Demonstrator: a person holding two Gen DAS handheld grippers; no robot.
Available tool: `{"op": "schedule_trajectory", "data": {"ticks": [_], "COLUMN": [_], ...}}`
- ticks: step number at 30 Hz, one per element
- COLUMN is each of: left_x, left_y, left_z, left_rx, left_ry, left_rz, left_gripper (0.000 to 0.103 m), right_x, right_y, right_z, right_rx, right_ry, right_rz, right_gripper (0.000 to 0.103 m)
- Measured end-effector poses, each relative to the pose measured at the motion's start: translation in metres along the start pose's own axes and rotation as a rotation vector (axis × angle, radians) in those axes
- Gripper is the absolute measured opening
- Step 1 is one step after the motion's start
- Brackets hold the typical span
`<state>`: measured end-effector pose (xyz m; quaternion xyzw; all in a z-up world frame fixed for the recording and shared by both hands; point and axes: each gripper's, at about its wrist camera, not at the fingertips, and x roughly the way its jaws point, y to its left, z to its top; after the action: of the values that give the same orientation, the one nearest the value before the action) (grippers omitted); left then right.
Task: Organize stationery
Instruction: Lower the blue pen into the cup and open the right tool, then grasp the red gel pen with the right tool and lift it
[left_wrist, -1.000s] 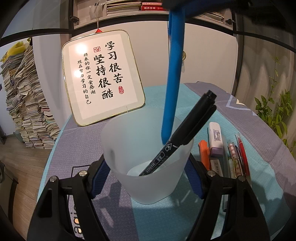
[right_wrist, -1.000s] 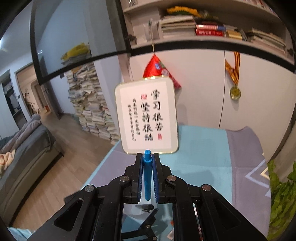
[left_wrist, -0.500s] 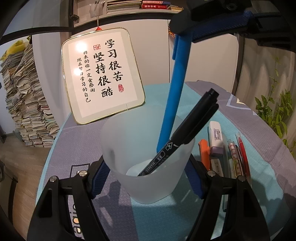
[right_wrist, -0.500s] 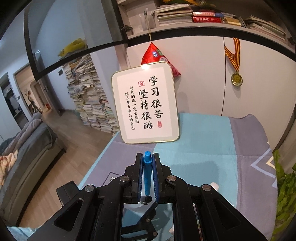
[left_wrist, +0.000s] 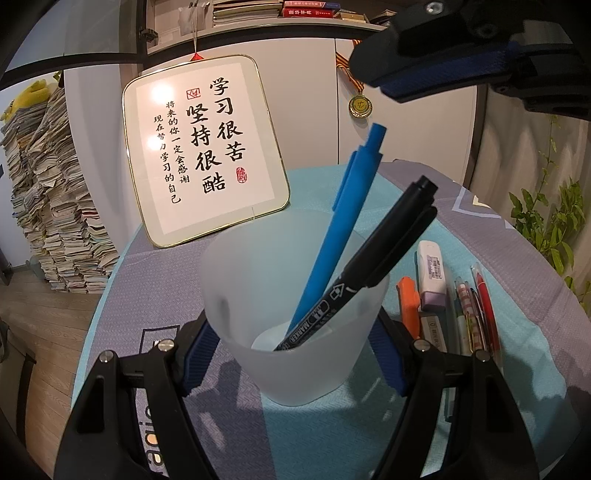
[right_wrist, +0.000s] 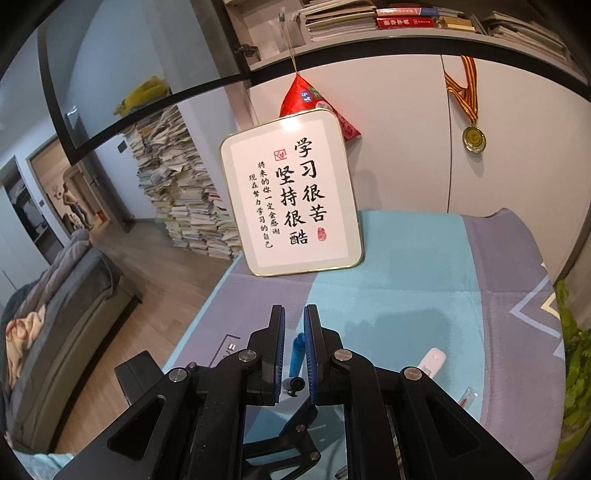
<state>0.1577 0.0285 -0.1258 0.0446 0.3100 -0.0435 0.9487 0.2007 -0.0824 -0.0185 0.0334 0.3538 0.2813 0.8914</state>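
Your left gripper (left_wrist: 295, 332) pinches the light, flexible frosted cup (left_wrist: 291, 314) at its sides, so squeeze gently, while your right gripper's (right_wrist: 293, 325) fingers stand slightly apart, empty, above the blue pen (left_wrist: 340, 229) leaning toward one o'clock.

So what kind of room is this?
Probably a study corner at home: a shelf of books above, a tall stack of papers on the floor, and a sofa nearby.
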Motion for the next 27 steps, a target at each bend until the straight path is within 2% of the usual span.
{"op": "schedule_trajectory", "data": {"ticks": [5,10,16,20,27], "left_x": [0.000,0.000,0.000,0.001,0.001], "left_y": [0.000,0.000,-0.001,-0.002,-0.002], "left_z": [0.000,-0.001,0.000,0.000,0.000], "left_rx": [0.000,-0.004,-0.001,-0.004,-0.004], "left_ry": [0.000,0.003,0.004,0.004,0.004], "left_rz": [0.000,-0.002,0.003,0.001,0.001], "left_gripper": [0.073,0.073,0.073,0.073,0.074], "right_x": [-0.014,-0.040,-0.034,-0.018,0.007], "right_y": [-0.007,-0.041,-0.124,-0.153,-0.159], "right_z": [-0.003,-0.020,-0.066,-0.087,-0.091], "right_rx": [0.020,0.086,0.338,0.439,0.470], "right_ry": [-0.024,-0.028,0.118,0.197,0.259], "right_rz": [-0.015,-0.130,-0.312,-0.326,-0.299], "right_gripper": [0.011,0.011,0.011,0.011,0.011]}}
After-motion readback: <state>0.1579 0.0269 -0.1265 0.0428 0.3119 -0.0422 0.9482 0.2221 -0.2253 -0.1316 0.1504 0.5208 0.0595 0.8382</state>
